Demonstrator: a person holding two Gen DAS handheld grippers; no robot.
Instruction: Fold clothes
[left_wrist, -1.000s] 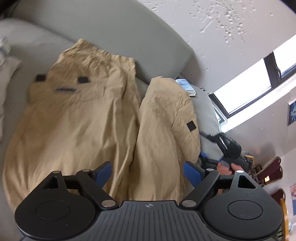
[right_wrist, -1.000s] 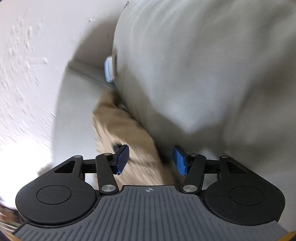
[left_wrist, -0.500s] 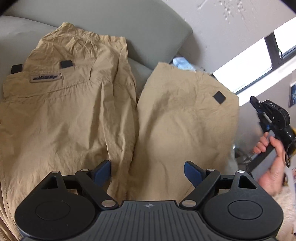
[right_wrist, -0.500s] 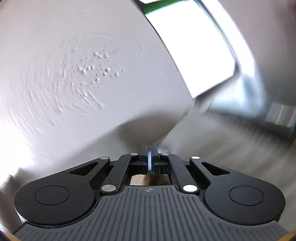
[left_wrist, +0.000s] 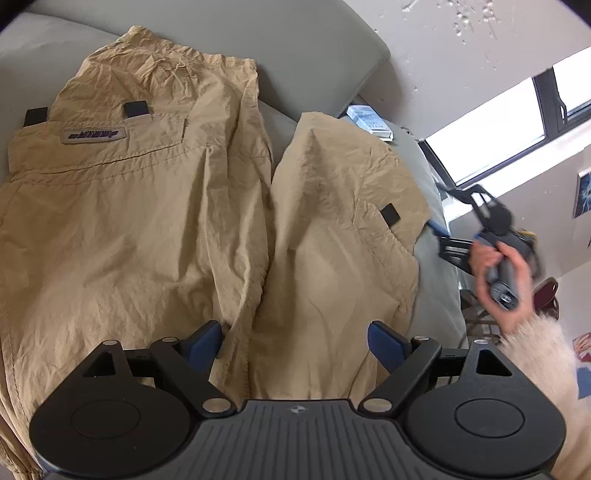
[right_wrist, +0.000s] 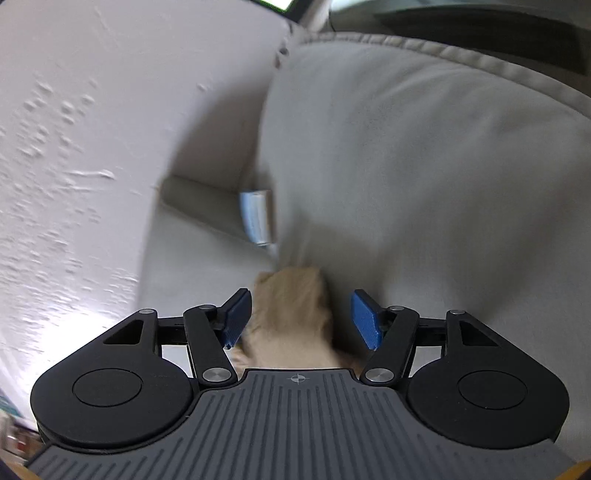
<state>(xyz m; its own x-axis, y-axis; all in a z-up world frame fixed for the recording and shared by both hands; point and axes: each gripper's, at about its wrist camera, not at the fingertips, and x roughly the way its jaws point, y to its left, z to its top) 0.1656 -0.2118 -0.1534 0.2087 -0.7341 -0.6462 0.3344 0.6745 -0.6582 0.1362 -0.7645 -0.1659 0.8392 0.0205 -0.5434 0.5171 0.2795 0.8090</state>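
Note:
Tan trousers (left_wrist: 147, 221) lie spread on a grey sofa (left_wrist: 303, 48), waistband with a label patch at the left, the other half folded alongside at the right. My left gripper (left_wrist: 295, 341) hovers open just above the seam between the two halves, nothing between its fingers. My right gripper (left_wrist: 443, 230), held by a hand (left_wrist: 498, 280), sits at the right edge of the trousers. In the right wrist view its jaws (right_wrist: 301, 319) are opening, with a tan fold of the trousers (right_wrist: 291, 310) between the blue pads, which do not press on it.
A blue and white packet (left_wrist: 369, 118) is wedged where the sofa arm meets the cushion, also seen as the packet (right_wrist: 255, 214) ahead of the right gripper. A white textured wall (right_wrist: 92, 147) and a window (left_wrist: 491, 144) stand behind the sofa's right end.
The right gripper was shut and aimed at the wall half a second ago; now it is back at the trouser edge with its jaws apart. The right trouser half got spread wider.

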